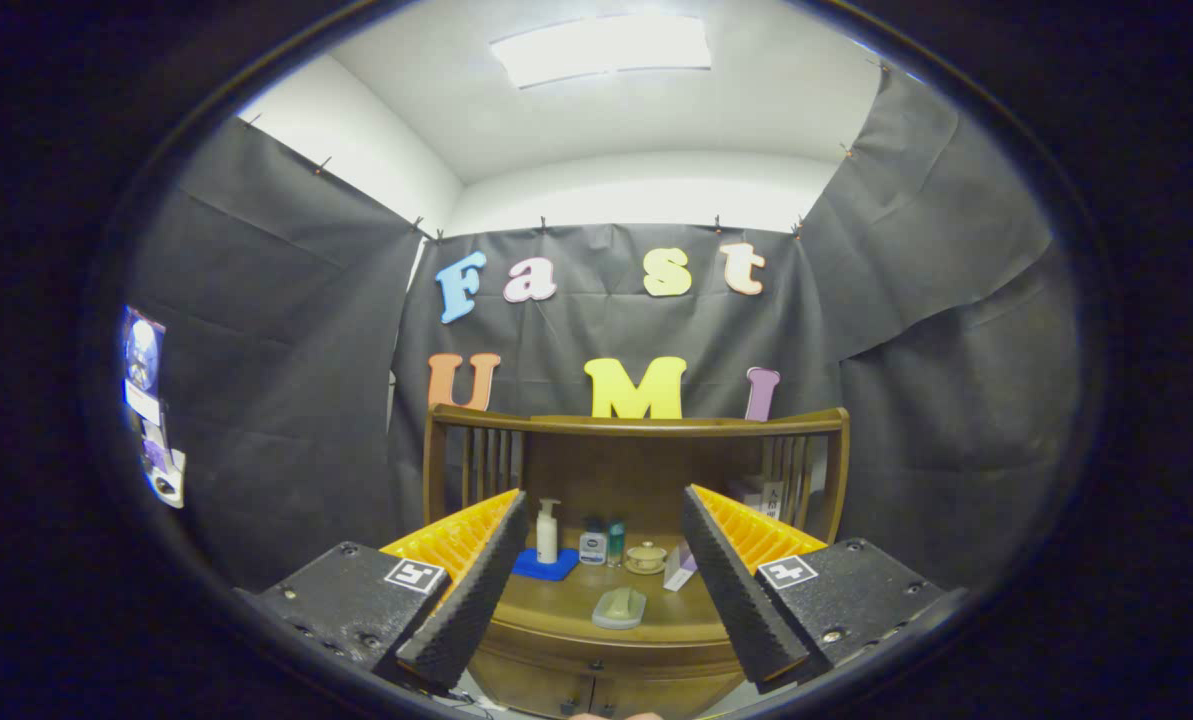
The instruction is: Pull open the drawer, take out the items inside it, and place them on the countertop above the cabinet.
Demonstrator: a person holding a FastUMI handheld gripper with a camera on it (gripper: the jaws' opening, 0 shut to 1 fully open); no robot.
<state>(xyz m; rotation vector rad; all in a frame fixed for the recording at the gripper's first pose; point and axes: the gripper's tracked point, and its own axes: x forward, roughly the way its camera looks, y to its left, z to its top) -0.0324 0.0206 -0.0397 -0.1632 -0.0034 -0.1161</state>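
Note:
My gripper (604, 500) is open, its two fingers spread wide with nothing between them. Beyond the fingers stands a wooden cabinet (596, 675) with a railed back; its countertop (556, 610) is seen from slightly above. On the countertop lie a pale green soap-shaped item (620, 607), a white pump bottle (547, 532) on a blue pad (546, 566), two small bottles (602, 543), a small lidded cup on a saucer (646, 557) and a small white box (678, 568). The cabinet front with small knobs (568, 706) shows low between the fingers; I cannot tell the drawer's state.
A wooden rail (636, 424) with slats encloses the back and sides of the countertop. Black cloth walls stand behind and to both sides. A small device with cards (151, 410) hangs on the left wall.

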